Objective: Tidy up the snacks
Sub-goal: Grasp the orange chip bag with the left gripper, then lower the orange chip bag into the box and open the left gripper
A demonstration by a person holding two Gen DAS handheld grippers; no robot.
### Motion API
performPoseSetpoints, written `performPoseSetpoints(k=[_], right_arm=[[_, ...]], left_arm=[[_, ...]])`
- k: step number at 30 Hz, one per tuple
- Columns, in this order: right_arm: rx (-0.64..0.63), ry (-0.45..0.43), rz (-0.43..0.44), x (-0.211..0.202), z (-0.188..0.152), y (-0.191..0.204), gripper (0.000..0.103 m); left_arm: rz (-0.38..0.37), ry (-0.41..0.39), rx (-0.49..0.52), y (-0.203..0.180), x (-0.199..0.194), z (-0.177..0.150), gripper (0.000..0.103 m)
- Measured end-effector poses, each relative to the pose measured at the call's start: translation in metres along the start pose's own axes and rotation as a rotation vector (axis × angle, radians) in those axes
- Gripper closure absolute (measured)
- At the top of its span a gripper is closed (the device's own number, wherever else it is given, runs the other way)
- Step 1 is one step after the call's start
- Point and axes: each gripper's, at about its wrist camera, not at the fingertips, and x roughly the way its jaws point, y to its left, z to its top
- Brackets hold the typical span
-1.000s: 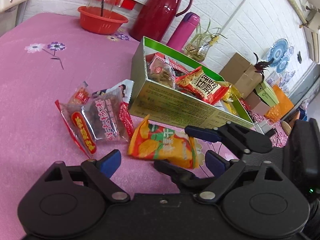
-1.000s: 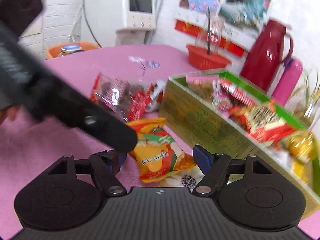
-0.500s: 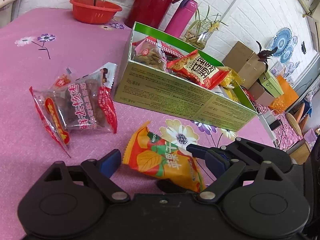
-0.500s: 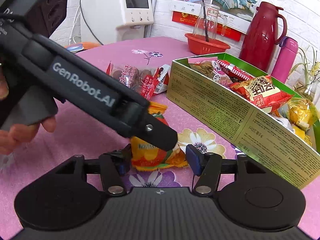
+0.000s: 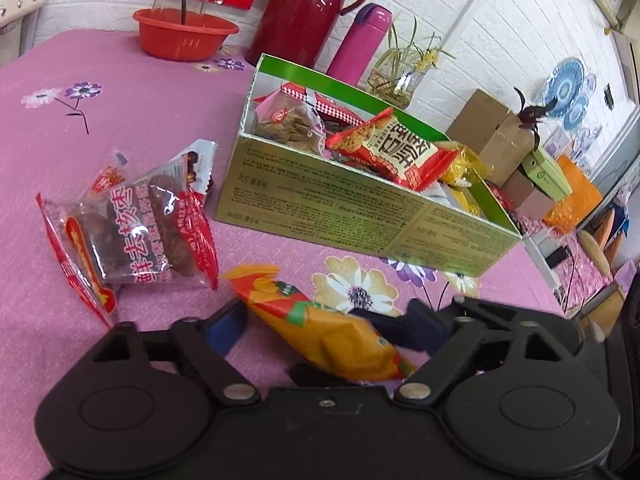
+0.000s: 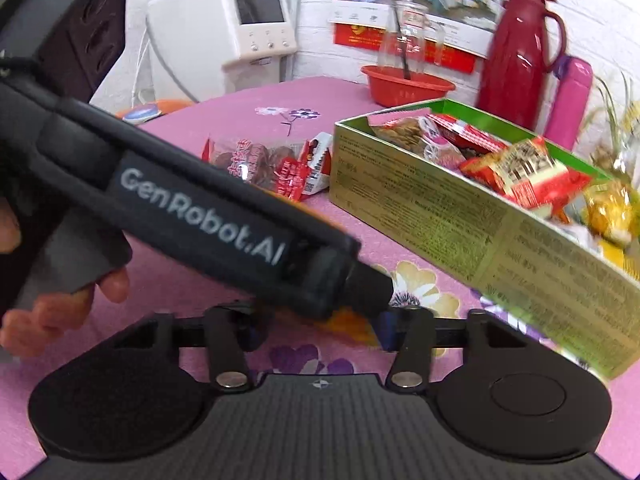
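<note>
The left gripper point(image 6: 372, 292) hides most of the crinkly orange snack packet point(image 5: 320, 336). The right gripper point(image 6: 320, 330) clamps it; the left gapes wide, both low over the counter point(image 5: 140, 120).

Bright, even light; fisheye-bent edges, right view motion-blurred.

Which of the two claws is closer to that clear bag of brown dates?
Left. The date bag lies just ahead-left of the left gripper; the right gripper sits farther off, with the left gripper's body between it and the bag.
</note>
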Motion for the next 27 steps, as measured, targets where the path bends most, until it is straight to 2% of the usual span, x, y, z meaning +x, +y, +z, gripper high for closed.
performPoseSetpoints(k=[2,8,10,11,19,27], right_arm=[[-0.003,-0.006,-0.003,-0.003,-0.002,0.002,0.028],[0.002,-0.027,-0.024,-0.006,-0.007,0.006,0.035],[0.033,-0.031,-0.017,-0.007,-0.008,0.003,0.038],[0.04,-0.033,-0.015,-0.009,-0.009,0.003,0.049],[0.031,-0.136,-0.065,-0.041,-0.006,0.002,0.051],[0.046,-0.276,-0.13,-0.055,0.03,-0.026,0.051]], left_arm=[[-0.01,-0.004,-0.005,0.002,0.001,0.0,0.068],[-0.036,0.001,-0.036,0.0,0.004,-0.003,0.071],[-0.052,0.003,-0.043,-0.001,0.005,-0.004,0.079],[-0.048,0.002,-0.042,-0.004,0.005,-0.005,0.081],[-0.075,-0.085,0.038,-0.036,-0.016,0.009,0.081],[-0.118,-0.163,0.084,-0.061,-0.017,0.065,0.081]])
